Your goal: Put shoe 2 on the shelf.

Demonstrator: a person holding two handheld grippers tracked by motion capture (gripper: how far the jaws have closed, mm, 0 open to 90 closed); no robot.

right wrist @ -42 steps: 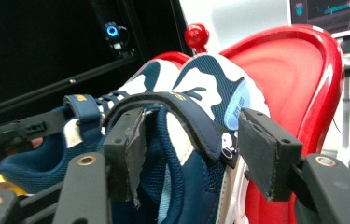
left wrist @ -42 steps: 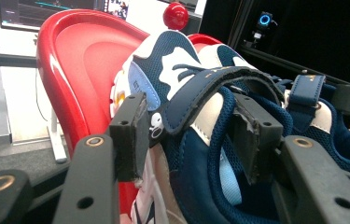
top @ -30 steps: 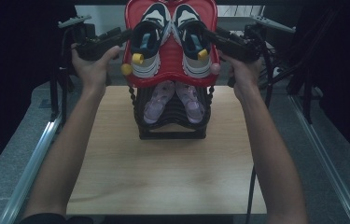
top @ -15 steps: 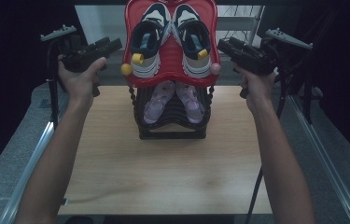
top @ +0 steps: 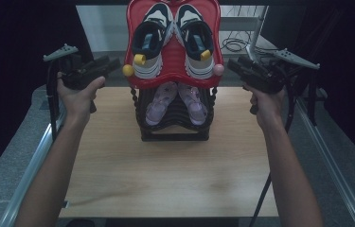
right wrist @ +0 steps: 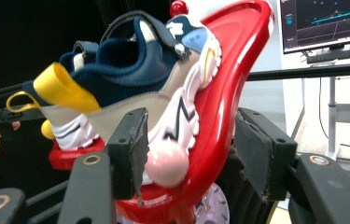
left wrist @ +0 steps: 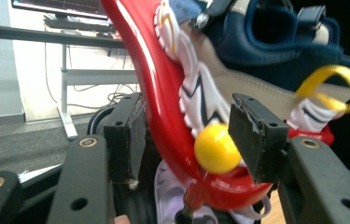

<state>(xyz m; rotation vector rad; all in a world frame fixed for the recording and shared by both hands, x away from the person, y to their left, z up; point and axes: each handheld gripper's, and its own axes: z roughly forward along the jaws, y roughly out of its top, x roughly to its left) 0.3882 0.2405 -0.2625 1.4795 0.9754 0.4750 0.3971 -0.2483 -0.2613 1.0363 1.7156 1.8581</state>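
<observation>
The glossy red plastic shoe tray (top: 173,81) stands at the top of a black ribbed shoe rack (top: 174,126) at the far middle of the pale wooden bench (top: 170,175). It tilts steeply, its long axis running from the near low edge up and away from the person. On it lie two navy, white and beige sneakers (top: 173,40), side by side, toes pointing up and away, heels with yellow pull loops at the low near end. A yellow ball knob (top: 128,70) sits at the tray's lower left corner and a pink ball knob (top: 218,70) at its lower right. Below, a pair of pale lilac shoes (top: 174,100) rests in the rack.

The left gripper (top: 103,66) is held level just left of the tray, aimed at it. In the left gripper view its jaws stand spread wide, the tray's edge and the yellow knob (left wrist: 215,149) lying in line between them; they pinch nothing.

The right gripper (top: 239,67) mirrors it on the right side. Its jaws are likewise spread, empty, with the pink knob (right wrist: 165,163) and the tray rim (right wrist: 219,121) framed between them, untouched.
</observation>
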